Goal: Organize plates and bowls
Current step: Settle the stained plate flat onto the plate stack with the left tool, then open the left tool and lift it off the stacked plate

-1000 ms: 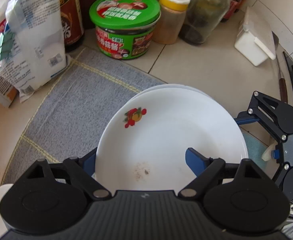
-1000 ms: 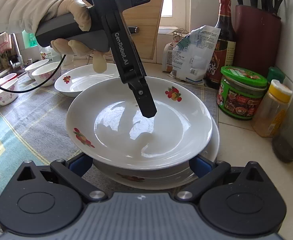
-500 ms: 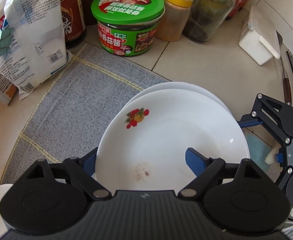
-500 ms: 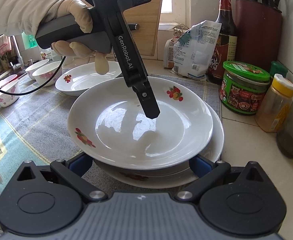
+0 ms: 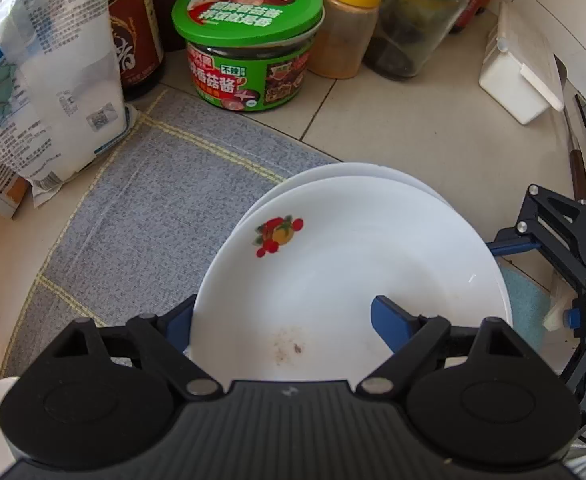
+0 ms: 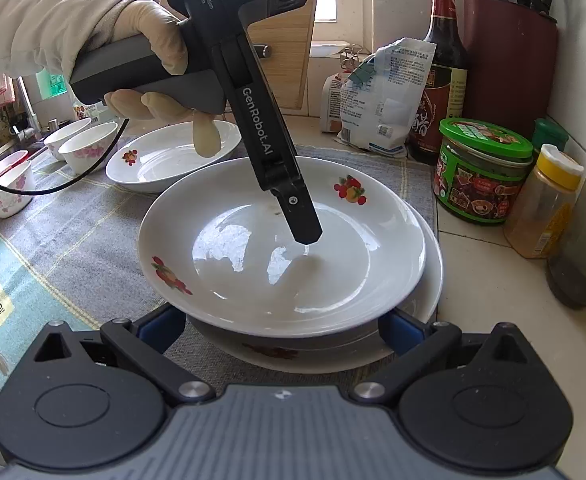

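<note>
Two white plates with fruit prints sit stacked on the grey mat (image 5: 153, 208). The top plate (image 6: 277, 248) (image 5: 353, 264) lies shifted left over the lower plate (image 6: 429, 292) (image 5: 333, 170). My left gripper (image 5: 281, 310) is open and straddles the top plate's rim, one finger (image 6: 301, 220) down inside the dish and the other outside, hidden. My right gripper (image 6: 281, 328) (image 5: 553, 280) is open wide at the stack's near edge, its tips tucked under the top plate's rim. Another plate (image 6: 165, 160) and three small flowered bowls (image 6: 89, 148) sit further left.
Along the wall stand a green-lidded jar (image 6: 485, 168), a yellow-capped spice jar (image 6: 545, 208), a glass bottle (image 5: 417, 20), a dark sauce bottle (image 6: 441, 80), a clipped bag (image 6: 385, 100) and a knife block (image 6: 509, 60). A white box (image 5: 521, 80) sits on the tiles.
</note>
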Demonstrator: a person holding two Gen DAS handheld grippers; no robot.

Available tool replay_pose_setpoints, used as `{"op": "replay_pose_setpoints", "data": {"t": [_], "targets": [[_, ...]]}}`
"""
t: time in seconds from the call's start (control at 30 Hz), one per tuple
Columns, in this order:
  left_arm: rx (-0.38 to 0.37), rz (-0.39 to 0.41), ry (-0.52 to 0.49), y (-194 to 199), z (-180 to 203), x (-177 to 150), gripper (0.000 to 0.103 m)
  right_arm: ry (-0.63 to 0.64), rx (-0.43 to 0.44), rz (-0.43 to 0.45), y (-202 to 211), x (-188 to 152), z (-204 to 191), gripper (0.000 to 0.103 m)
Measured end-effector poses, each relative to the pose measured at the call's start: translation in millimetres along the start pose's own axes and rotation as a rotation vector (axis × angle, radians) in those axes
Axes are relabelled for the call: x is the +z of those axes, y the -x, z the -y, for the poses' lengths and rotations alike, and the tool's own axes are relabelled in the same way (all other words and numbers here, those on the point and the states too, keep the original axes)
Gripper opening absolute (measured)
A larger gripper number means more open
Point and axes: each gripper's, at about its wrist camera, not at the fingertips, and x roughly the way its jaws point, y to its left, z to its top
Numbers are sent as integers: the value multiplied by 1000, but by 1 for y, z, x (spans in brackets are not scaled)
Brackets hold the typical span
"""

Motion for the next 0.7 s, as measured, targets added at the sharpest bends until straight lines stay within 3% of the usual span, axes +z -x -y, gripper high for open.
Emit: {"op": "replay_pose_setpoints", "data": {"t": [0.7], "targets": [[26, 3, -17, -8, 5, 2, 89, -23, -51, -16, 15, -2, -2, 103]]}}
